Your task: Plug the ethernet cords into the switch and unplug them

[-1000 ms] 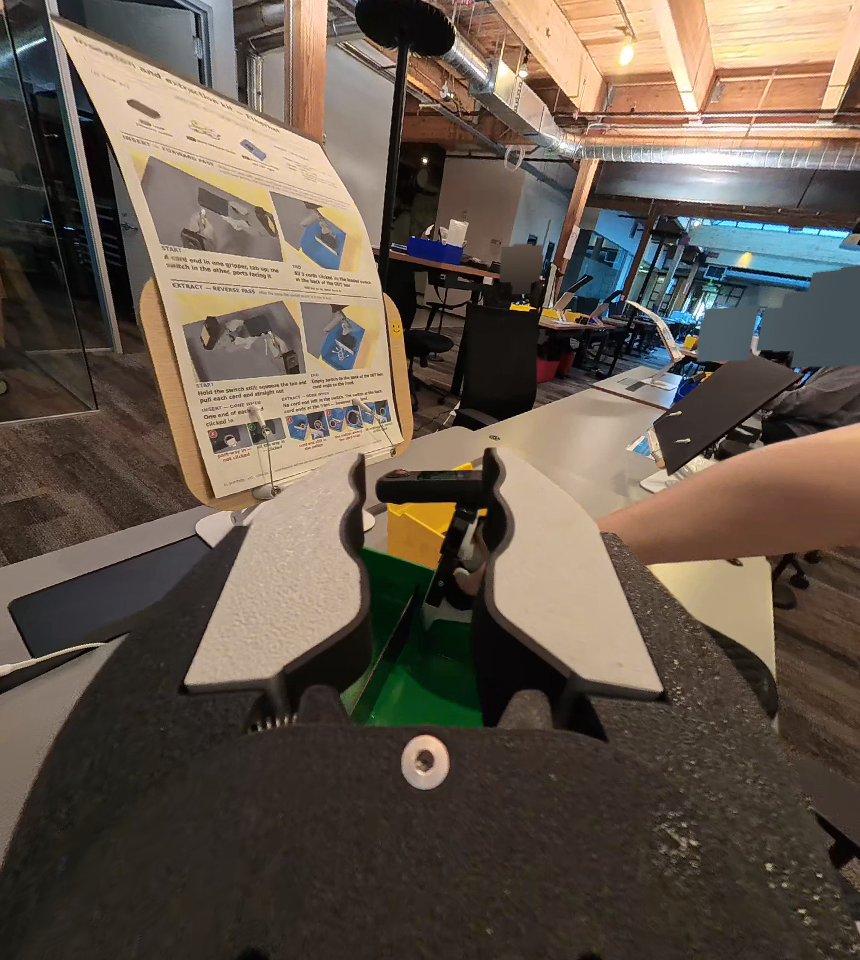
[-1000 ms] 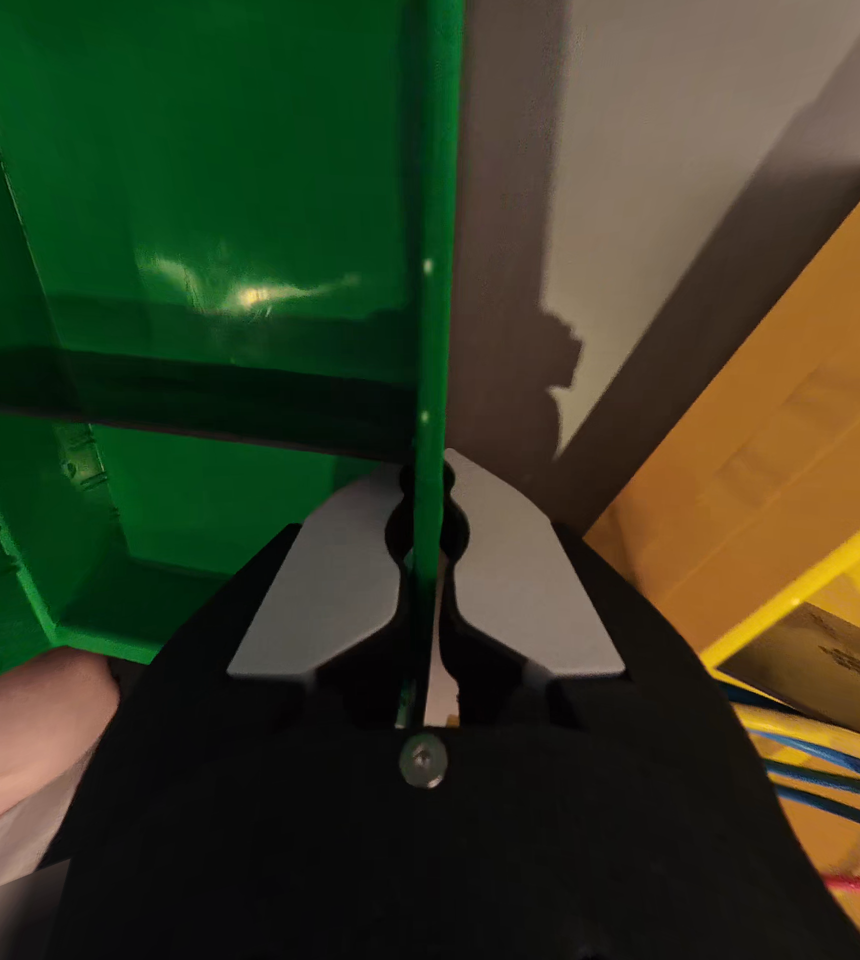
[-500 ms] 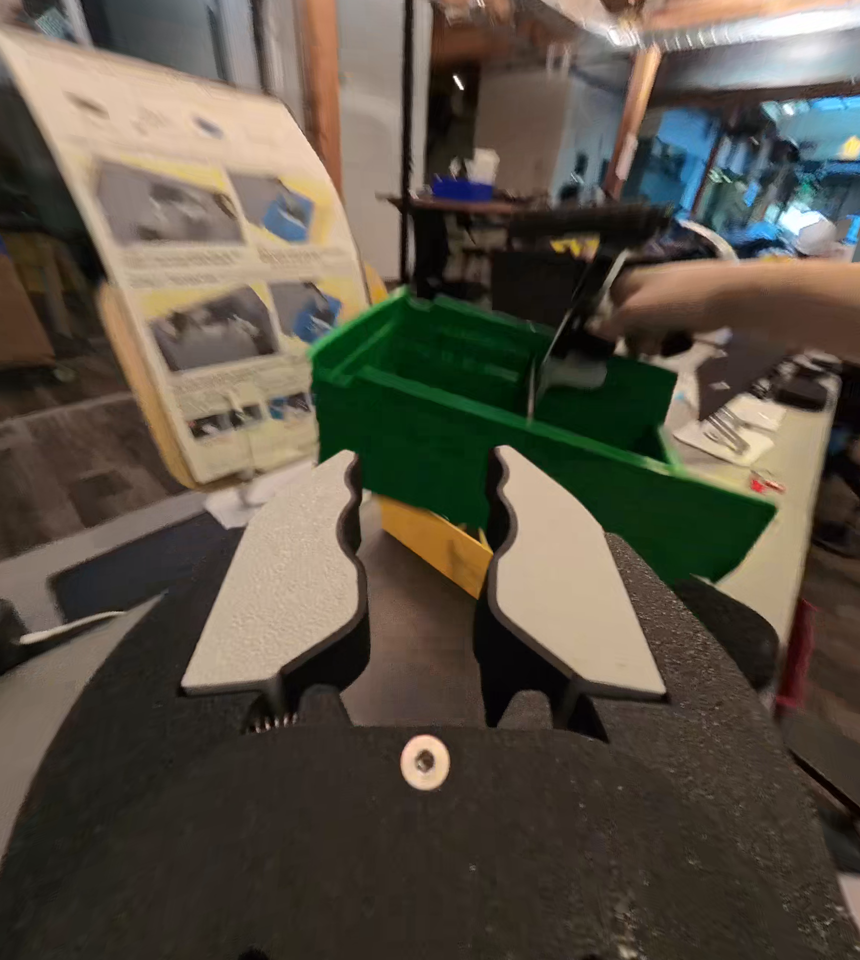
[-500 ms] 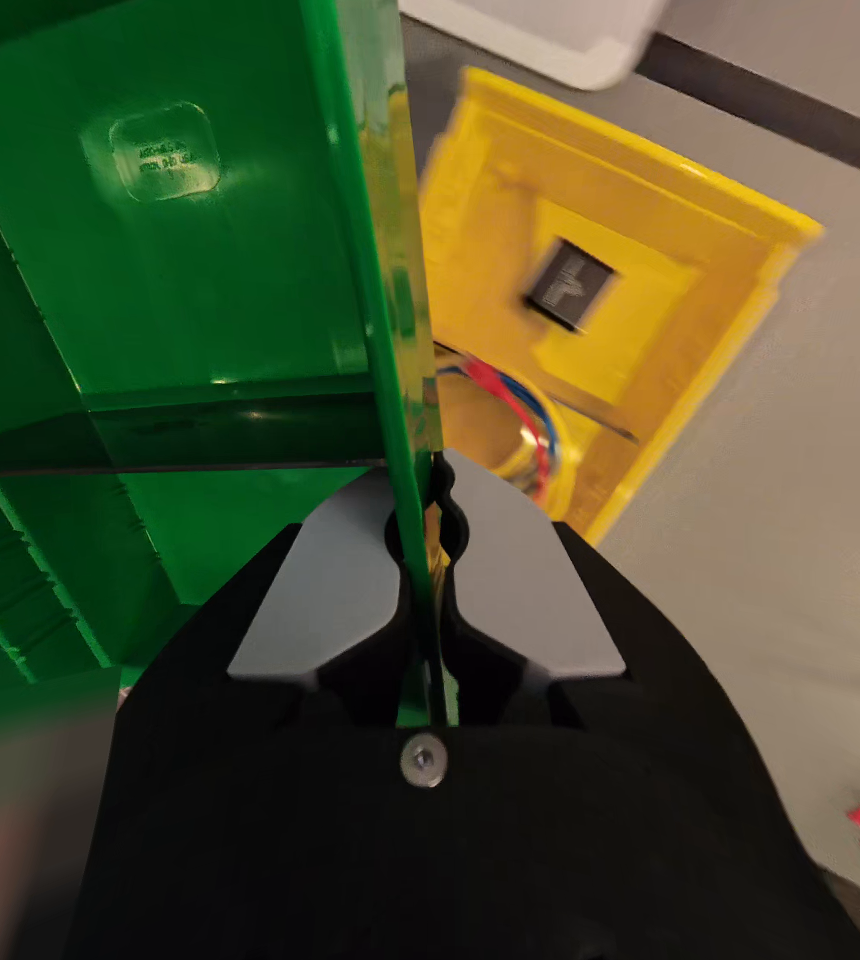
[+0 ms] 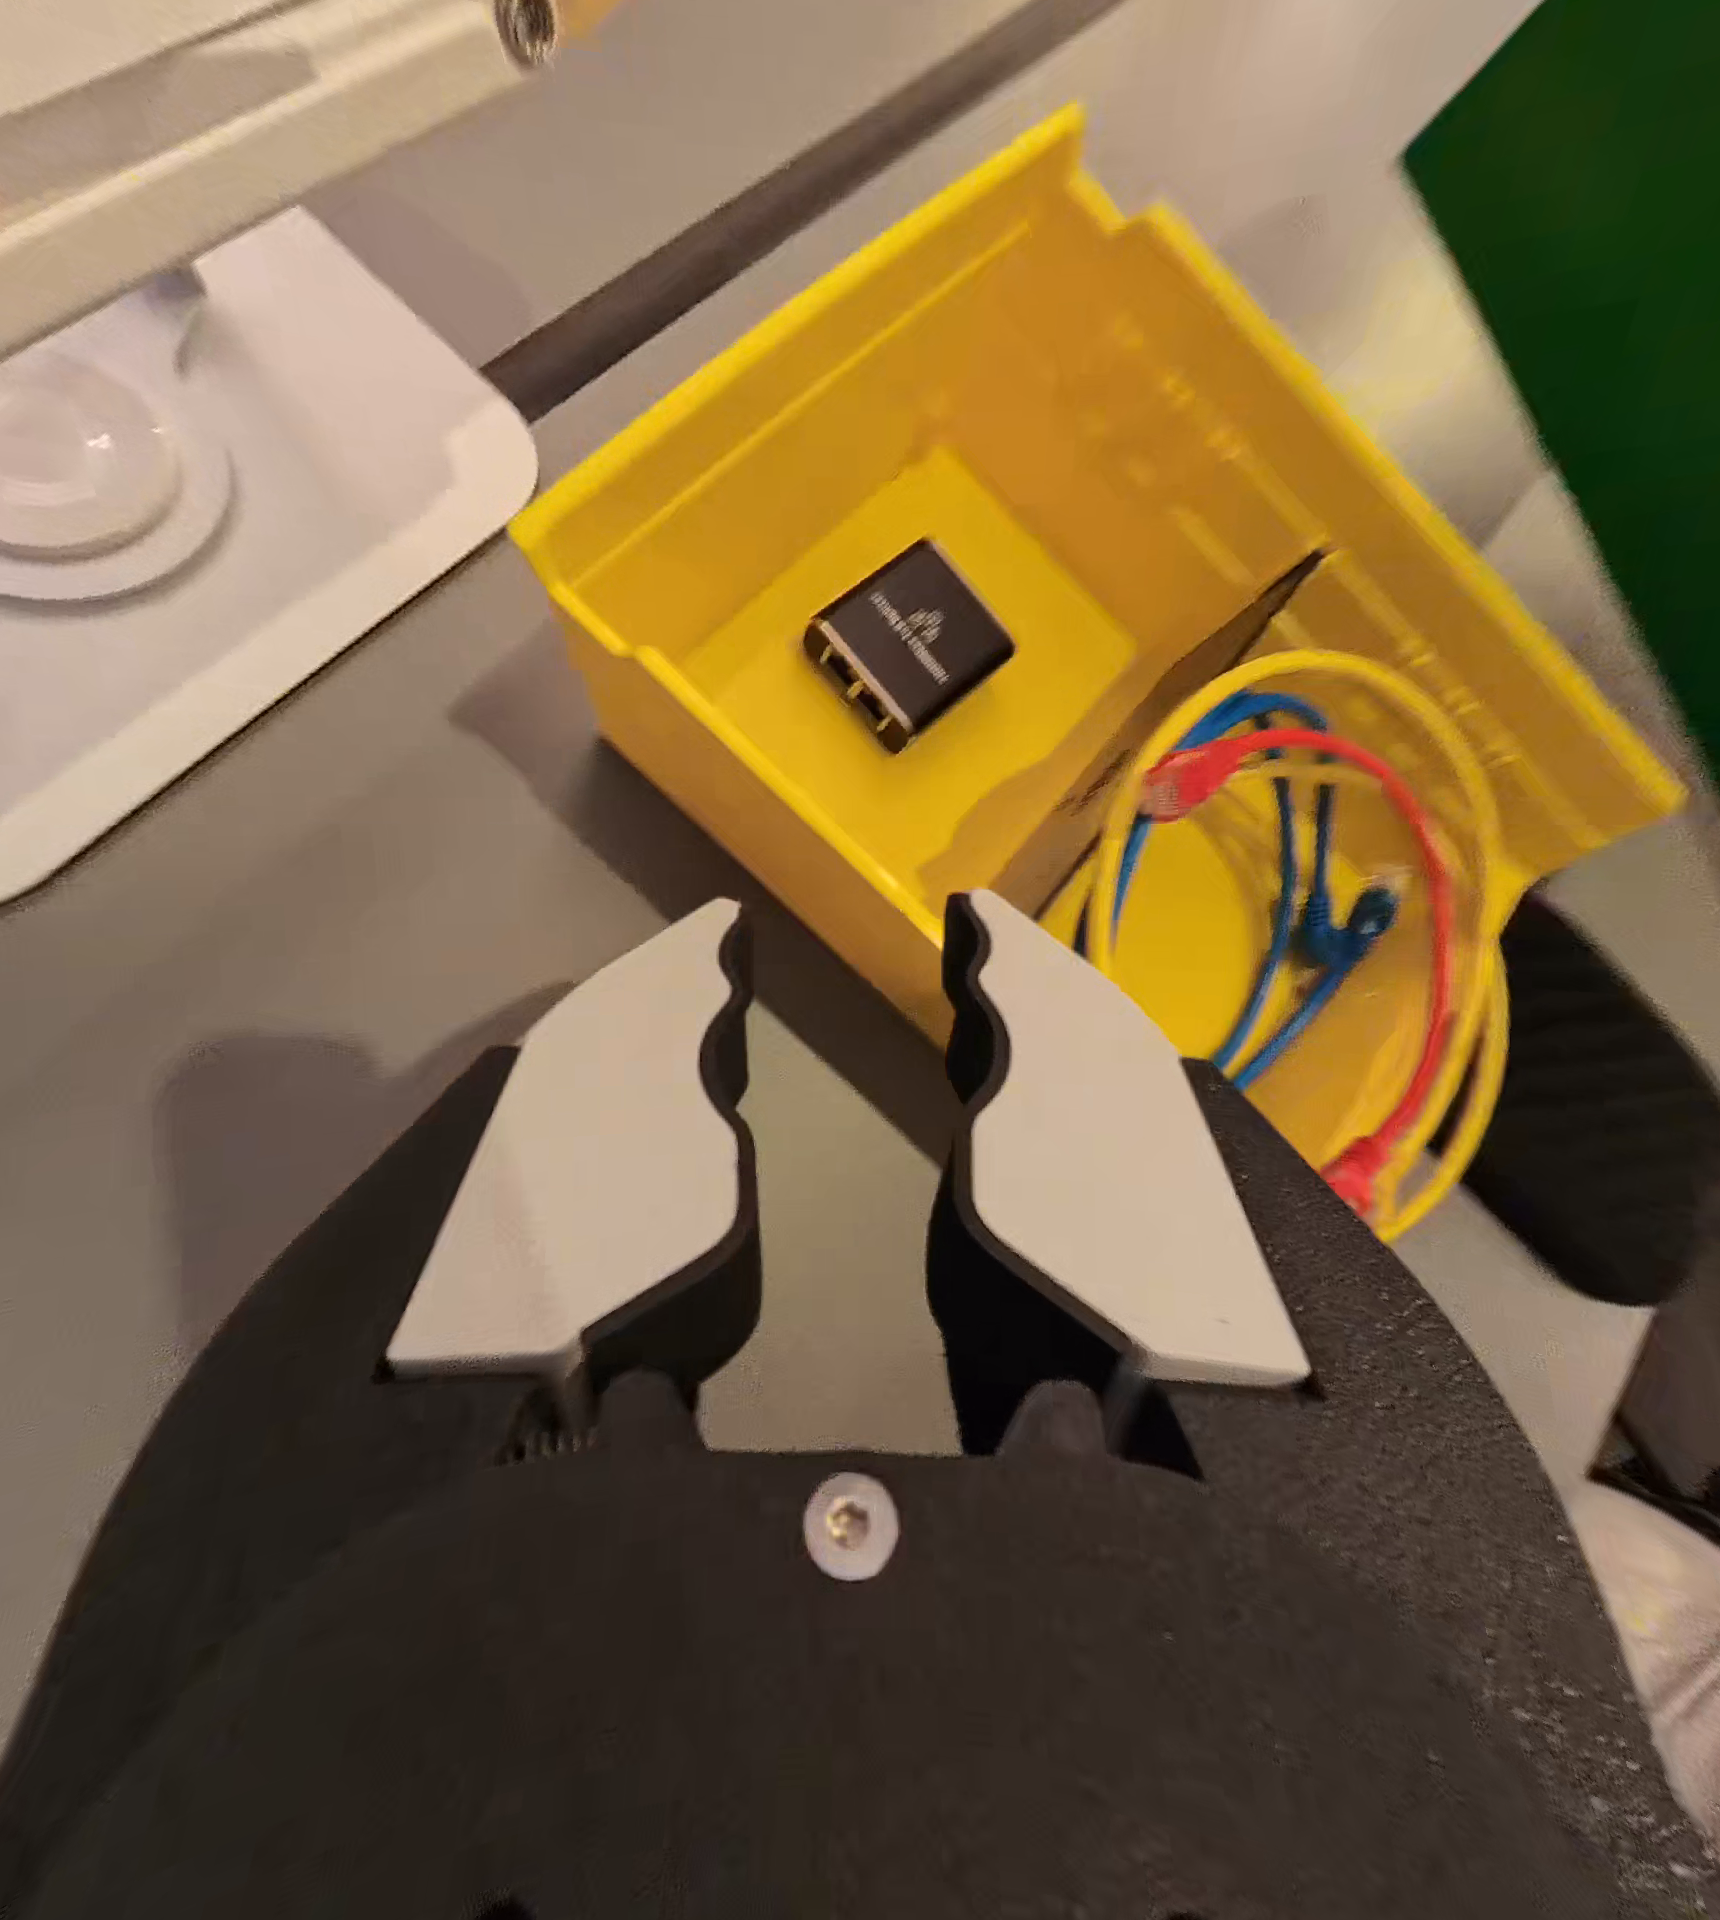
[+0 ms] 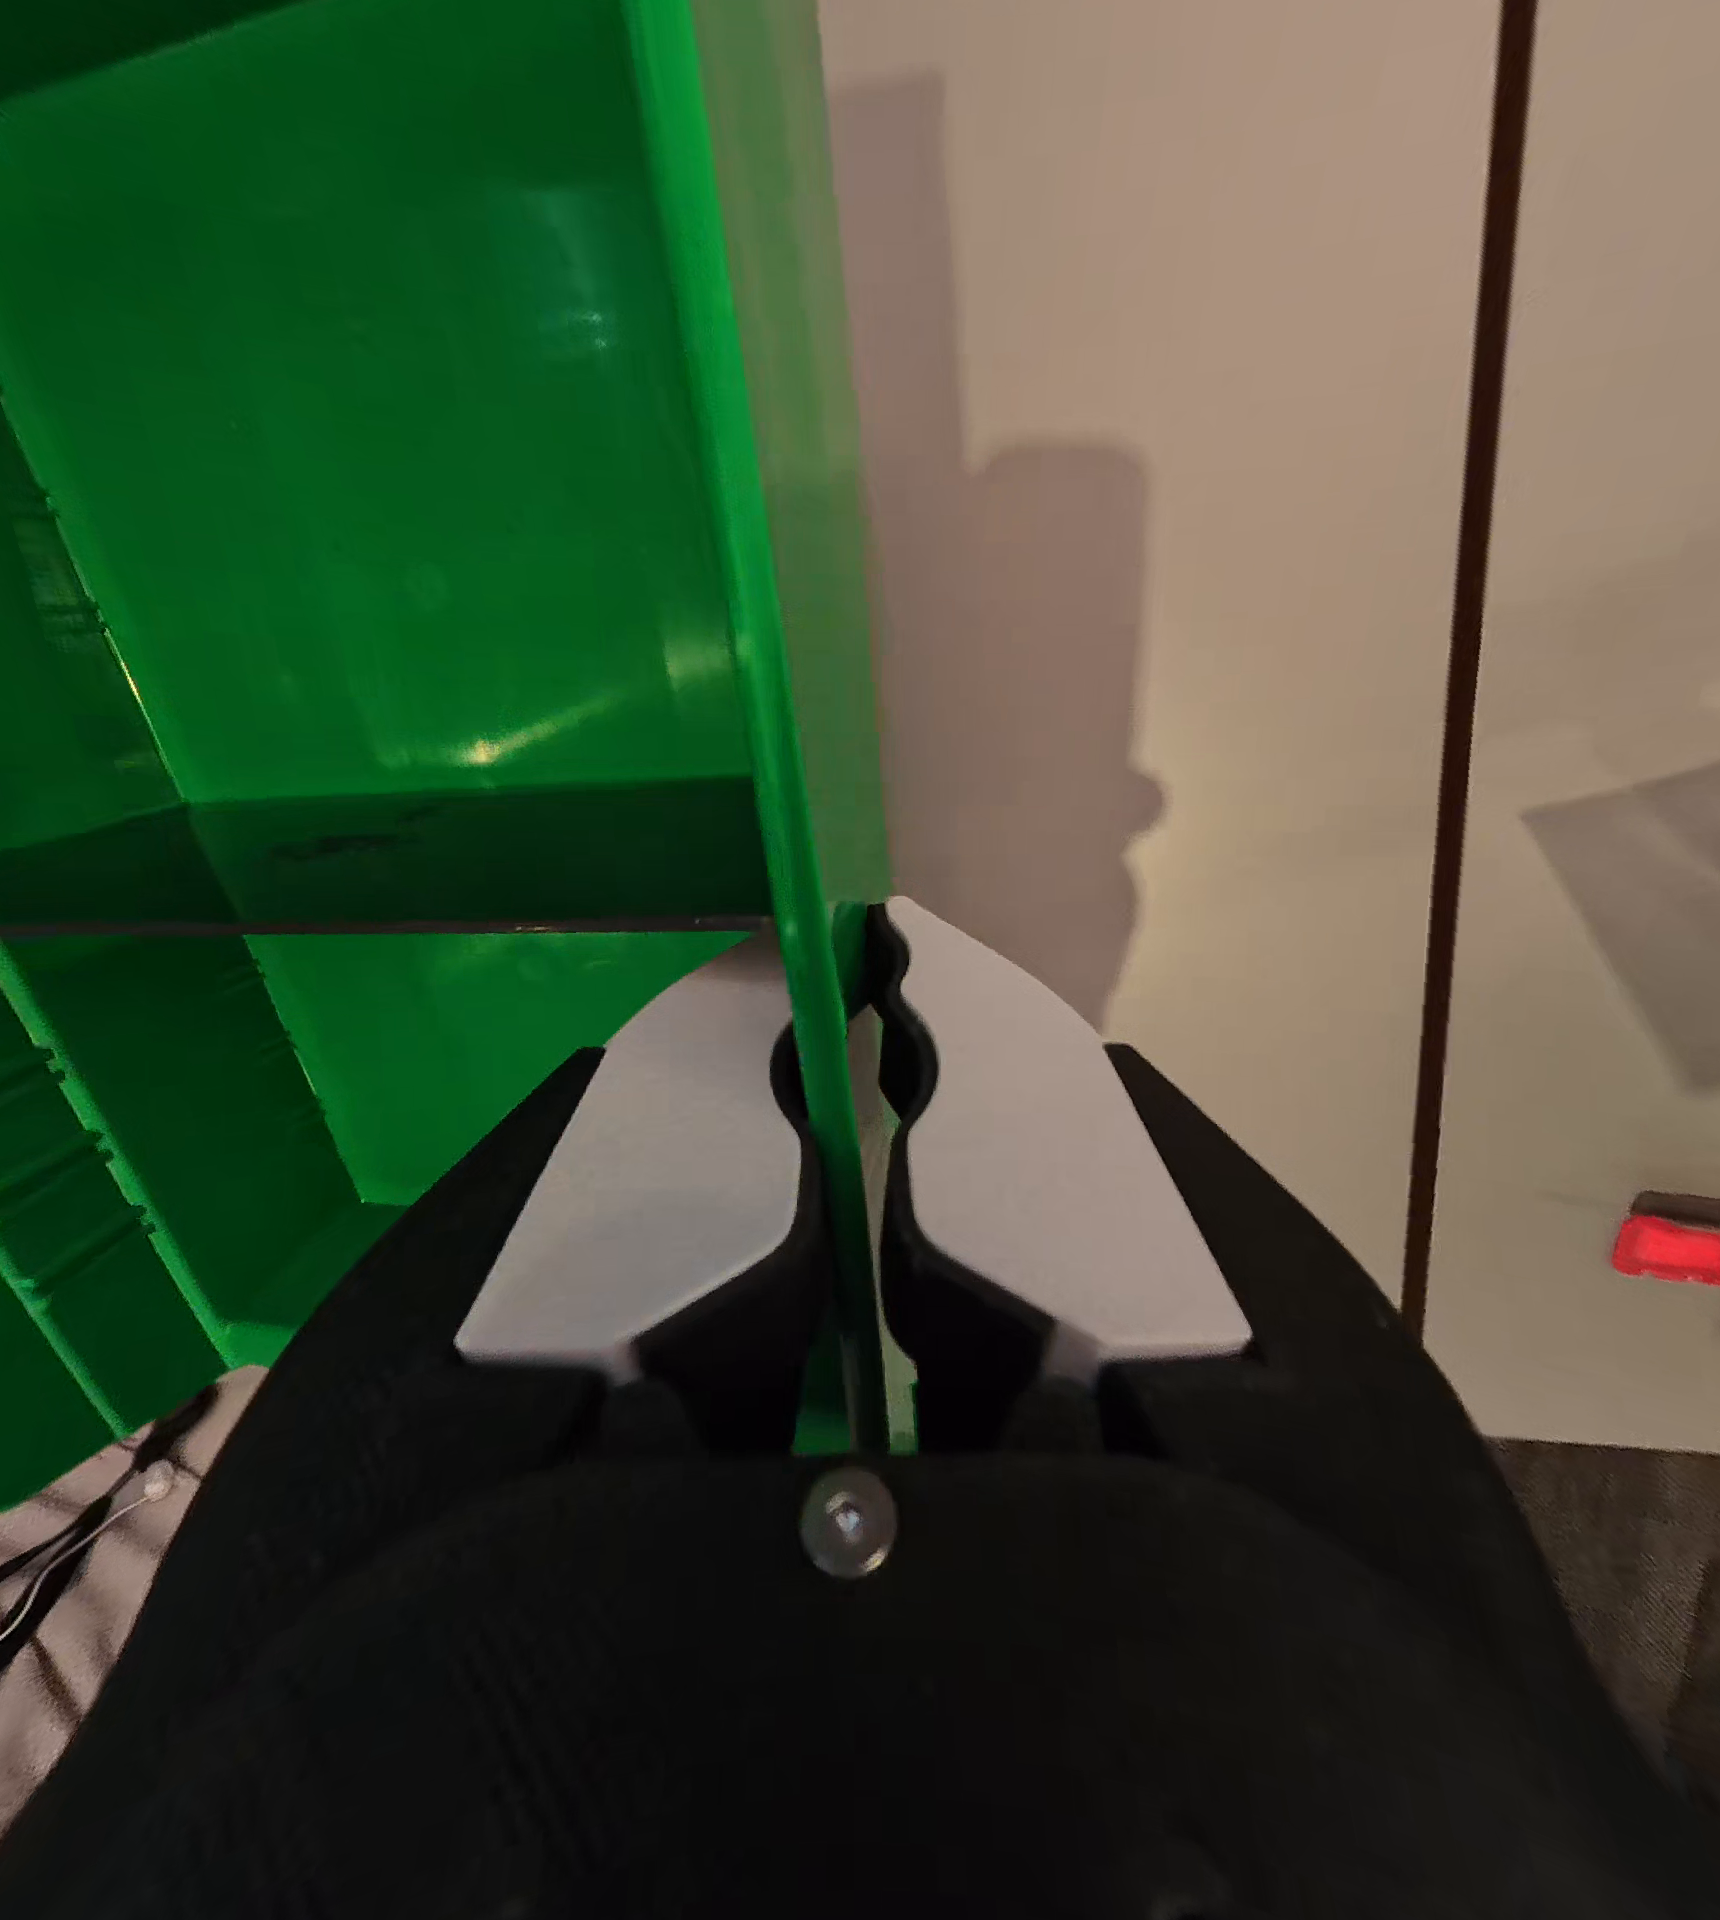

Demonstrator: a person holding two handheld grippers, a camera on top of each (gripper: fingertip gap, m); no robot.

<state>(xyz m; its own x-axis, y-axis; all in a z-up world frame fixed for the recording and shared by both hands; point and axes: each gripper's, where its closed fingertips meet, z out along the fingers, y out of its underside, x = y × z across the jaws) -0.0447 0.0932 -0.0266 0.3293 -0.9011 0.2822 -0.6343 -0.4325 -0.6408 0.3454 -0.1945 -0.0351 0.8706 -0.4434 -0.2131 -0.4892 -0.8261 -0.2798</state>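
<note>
Beside yellow bin [image 5: 1095,499]: left tool [image 5: 840,914] spread, empty, newly lowered toward switch [image 5: 913,644]; right tool [image 6: 835,935] pinching green bin [image 6: 752,520] wall, lifted clear; plugging not begun.

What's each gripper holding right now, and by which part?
Right gripper: shut on the green bin, clamping its side wall near the rim. Left gripper: open, holding nothing.

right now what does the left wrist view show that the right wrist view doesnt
Only the left wrist view shows the yellow bin, with the black switch and the loose red cord, blue cord and yellow cord inside, the left tongs open and holding nothing, and a white stand base.

Only the right wrist view shows the right tongs clamped on the green bin's wall, plus small red items.

Both show the green bin and the grey table.
</note>
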